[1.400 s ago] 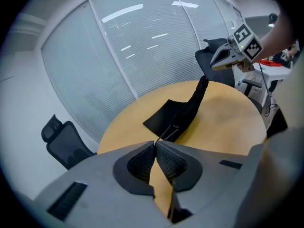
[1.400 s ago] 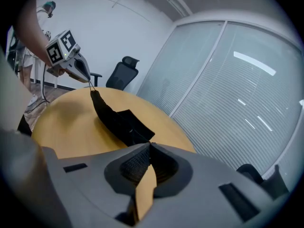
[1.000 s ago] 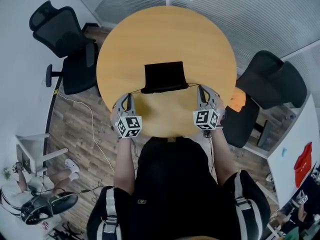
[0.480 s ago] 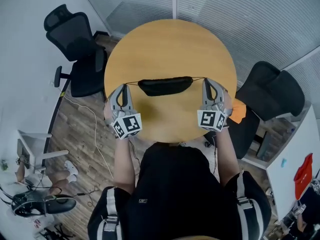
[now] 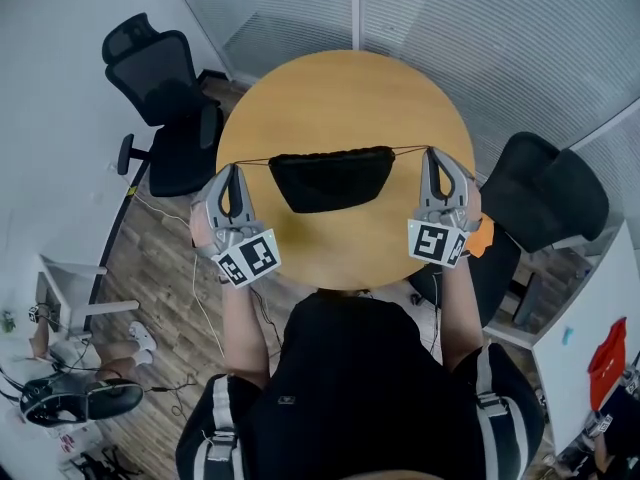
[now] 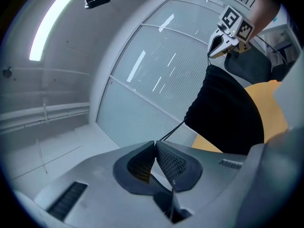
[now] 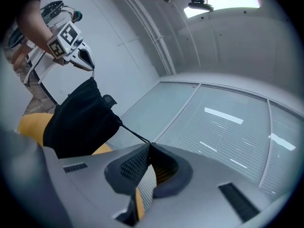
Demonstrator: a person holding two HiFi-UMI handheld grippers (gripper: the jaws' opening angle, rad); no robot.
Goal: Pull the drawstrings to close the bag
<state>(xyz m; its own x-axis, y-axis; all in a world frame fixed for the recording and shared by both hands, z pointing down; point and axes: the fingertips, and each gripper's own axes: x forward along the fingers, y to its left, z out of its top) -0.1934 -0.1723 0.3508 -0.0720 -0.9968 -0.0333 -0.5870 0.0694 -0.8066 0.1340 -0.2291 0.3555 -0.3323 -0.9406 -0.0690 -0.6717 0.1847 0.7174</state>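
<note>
Hanging deeper than half a second ago, black bag [image 5: 330, 178] strung over the round tabletop [image 5: 340, 88], mouth gathered, left drawstring [image 5: 256, 162] clamped in the closed jaws of the left gripper [image 5: 234, 168], right drawstring [image 5: 410, 149] clamped likewise by the right gripper [image 5: 432, 152], both cords taut.

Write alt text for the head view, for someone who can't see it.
A black drawstring bag is stretched between the left gripper and the right gripper, each shut on a taut drawstring, over a round wooden table. Black office chairs stand on both sides.
</note>
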